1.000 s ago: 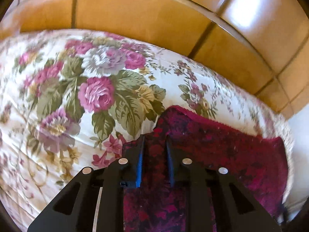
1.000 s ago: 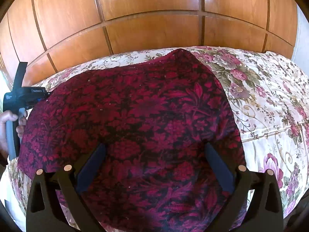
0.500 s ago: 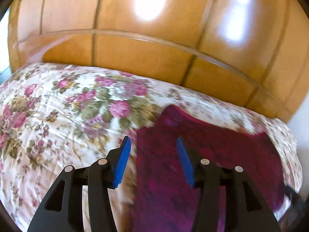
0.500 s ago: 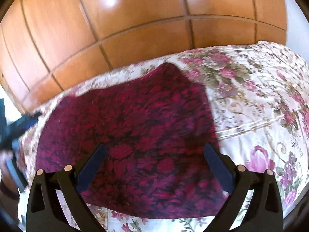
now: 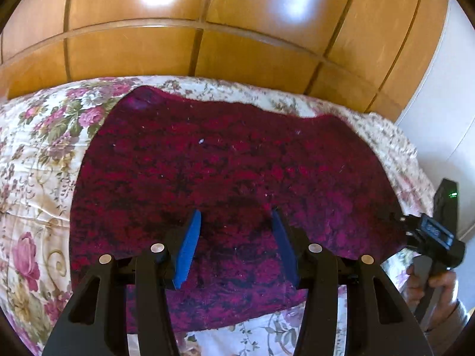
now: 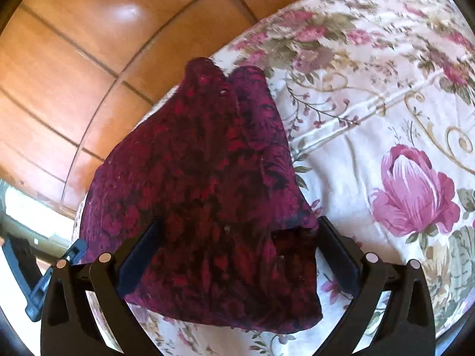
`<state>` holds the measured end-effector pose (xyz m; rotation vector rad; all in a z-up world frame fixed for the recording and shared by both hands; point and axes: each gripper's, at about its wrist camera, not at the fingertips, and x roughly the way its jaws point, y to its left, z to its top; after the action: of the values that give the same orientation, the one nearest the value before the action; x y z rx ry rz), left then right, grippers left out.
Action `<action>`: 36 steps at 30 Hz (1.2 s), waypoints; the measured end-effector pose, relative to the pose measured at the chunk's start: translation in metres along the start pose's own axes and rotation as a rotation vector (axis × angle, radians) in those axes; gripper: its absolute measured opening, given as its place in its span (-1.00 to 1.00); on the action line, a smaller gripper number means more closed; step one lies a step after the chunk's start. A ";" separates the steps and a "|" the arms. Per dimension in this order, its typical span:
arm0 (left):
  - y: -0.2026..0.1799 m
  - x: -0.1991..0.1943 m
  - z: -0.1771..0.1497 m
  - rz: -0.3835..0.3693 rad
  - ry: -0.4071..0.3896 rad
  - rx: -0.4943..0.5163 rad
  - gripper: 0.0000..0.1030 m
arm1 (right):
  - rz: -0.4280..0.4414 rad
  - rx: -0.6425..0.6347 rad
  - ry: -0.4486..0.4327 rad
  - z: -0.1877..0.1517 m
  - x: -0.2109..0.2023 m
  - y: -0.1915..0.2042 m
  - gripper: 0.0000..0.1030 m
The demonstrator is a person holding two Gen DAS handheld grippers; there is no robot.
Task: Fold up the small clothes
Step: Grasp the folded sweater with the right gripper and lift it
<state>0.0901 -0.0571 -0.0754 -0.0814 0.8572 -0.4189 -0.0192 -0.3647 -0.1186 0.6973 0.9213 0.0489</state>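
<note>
A small dark red floral garment point(image 5: 231, 172) lies spread flat on the floral bedspread point(image 5: 38, 160). It also shows in the right wrist view point(image 6: 207, 178), with a fold at its far end. My left gripper point(image 5: 236, 222) is open and empty, hovering over the garment's near part. My right gripper point(image 6: 237, 246) is open wide, its fingers either side of the garment's near edge, holding nothing. The right gripper's body and the hand on it show at the right in the left wrist view point(image 5: 436, 234).
A glossy wooden headboard point(image 5: 207, 29) rises behind the bed. A white wall point(image 5: 445, 118) stands at the right. The floral bedspread stretches to the right of the garment point(image 6: 386, 118). Part of the left gripper's body point(image 6: 44, 279) shows at the lower left.
My left gripper has opened, let go of the garment and swung right to face it whole. My right gripper has turned and moved closer over the garment's right part.
</note>
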 end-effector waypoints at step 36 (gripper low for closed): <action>0.043 0.017 -0.001 -0.145 0.052 -0.209 -0.06 | 0.449 -0.278 0.104 0.002 0.000 0.171 -0.39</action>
<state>0.1130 -0.0241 -0.0981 -0.3280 0.9483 -0.4682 0.0241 -0.2322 -0.0201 0.6339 0.8215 0.6054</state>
